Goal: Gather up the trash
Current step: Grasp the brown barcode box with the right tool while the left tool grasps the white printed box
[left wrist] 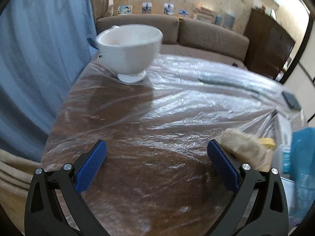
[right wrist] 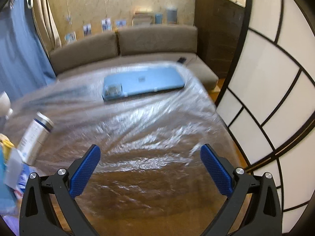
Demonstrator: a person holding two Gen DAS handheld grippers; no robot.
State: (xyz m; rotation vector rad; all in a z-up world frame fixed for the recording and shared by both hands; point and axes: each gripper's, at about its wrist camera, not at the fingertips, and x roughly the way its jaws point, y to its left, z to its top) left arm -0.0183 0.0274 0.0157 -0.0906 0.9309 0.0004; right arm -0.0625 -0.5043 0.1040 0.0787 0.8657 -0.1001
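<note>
My left gripper (left wrist: 157, 163) is open and empty over the plastic-covered brown table (left wrist: 137, 137). A crumpled beige wad (left wrist: 244, 147) with a yellow scrap (left wrist: 267, 142) lies just right of its right finger. A blue bag (left wrist: 303, 157) stands at the far right. My right gripper (right wrist: 150, 169) is open and empty above the table (right wrist: 147, 177). A white and blue tube-shaped container (right wrist: 34, 135) lies tilted at the left, beside the blue bag (right wrist: 6, 177) and the yellow scrap (right wrist: 7, 147).
A white footed bowl (left wrist: 130, 49) stands at the table's far left. A blue laptop (right wrist: 143, 82) lies at the far end. A dark phone (left wrist: 292, 100) lies at the right edge. A brown sofa (left wrist: 196, 33), a blue curtain (left wrist: 39, 59) and a white panelled screen (right wrist: 265, 98) surround the table.
</note>
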